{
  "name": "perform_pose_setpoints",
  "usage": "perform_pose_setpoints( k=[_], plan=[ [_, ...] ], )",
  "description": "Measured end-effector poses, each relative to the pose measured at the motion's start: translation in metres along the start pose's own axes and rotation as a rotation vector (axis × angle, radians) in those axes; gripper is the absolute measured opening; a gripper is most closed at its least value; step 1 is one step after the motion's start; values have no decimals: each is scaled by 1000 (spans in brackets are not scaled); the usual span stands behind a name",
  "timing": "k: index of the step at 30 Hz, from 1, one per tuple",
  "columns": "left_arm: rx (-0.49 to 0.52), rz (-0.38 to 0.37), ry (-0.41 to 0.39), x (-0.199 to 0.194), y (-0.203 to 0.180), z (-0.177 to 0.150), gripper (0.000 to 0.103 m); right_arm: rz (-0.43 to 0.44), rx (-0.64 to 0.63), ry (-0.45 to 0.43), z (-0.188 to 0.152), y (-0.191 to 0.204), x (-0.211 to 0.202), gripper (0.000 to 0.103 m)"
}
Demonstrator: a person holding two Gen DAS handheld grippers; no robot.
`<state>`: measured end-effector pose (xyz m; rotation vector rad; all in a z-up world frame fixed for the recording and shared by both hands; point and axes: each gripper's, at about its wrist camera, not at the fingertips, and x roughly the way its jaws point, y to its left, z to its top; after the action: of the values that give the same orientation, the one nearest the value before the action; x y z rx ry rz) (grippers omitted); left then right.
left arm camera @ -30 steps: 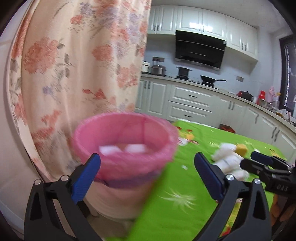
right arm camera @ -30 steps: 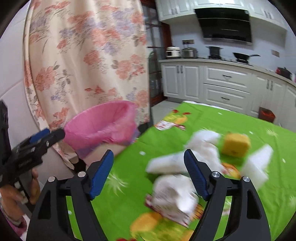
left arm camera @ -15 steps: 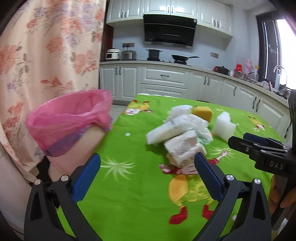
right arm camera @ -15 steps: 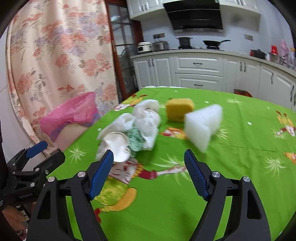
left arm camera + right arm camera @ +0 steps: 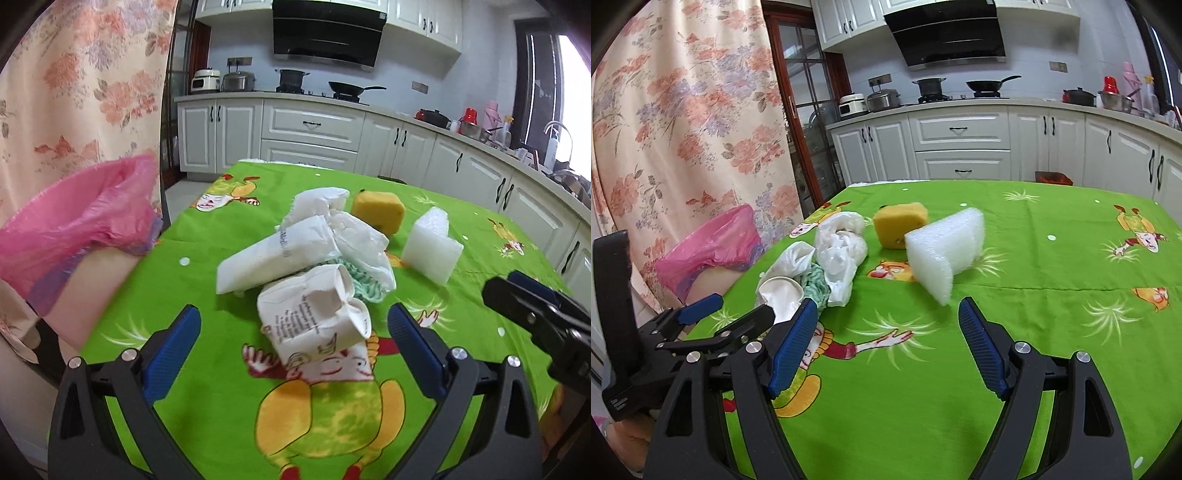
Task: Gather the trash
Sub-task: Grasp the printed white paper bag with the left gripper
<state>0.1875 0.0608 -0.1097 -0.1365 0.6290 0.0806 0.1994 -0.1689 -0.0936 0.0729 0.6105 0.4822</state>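
A heap of trash lies on the green tablecloth (image 5: 221, 387): a crumpled printed paper packet (image 5: 314, 314), a folded white paper (image 5: 273, 254), a white plastic bag (image 5: 362, 243), a teal scrap (image 5: 364, 286), a yellow sponge (image 5: 376, 212) and a white foam block (image 5: 430, 251). My left gripper (image 5: 293, 343) is open and empty, just in front of the printed packet. My right gripper (image 5: 888, 339) is open and empty, in front of the foam block (image 5: 943, 254). A bin with a pink bag (image 5: 77, 225) stands off the table's left edge.
A flowered curtain (image 5: 74, 85) hangs behind the bin. White kitchen cabinets (image 5: 960, 147) and a stove with pots line the back wall. In the right wrist view the left gripper (image 5: 698, 325) shows at the left; the right gripper's tip (image 5: 535, 314) shows in the left wrist view.
Both grippers have swung right, away from the pink bin, and now face the trash heap on the table. Both stay open and empty.
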Motion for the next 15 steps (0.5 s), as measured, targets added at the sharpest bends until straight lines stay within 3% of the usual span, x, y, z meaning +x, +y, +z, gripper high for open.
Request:
perform_pose_setpoints(
  k=[3,6,8,10,15],
  plan=[
    [-5,8,27,9,-2,3,97,-4,14,-3,-1,-5,-1,75],
    [-16,-3,73,19,-3,5,87,-6,27,-2,-2,-8,-2,75],
    [-26,-16,102,25,-1,4,79,-6,30,-1,-3,-9,-1,75],
    [-27,-43,115,27,0,2,57,-7,28,1,-3,-8,-1,75],
    [14,-56,69,14,-2,-4,53,-8,20,9,-5,-6,1,75]
  ],
)
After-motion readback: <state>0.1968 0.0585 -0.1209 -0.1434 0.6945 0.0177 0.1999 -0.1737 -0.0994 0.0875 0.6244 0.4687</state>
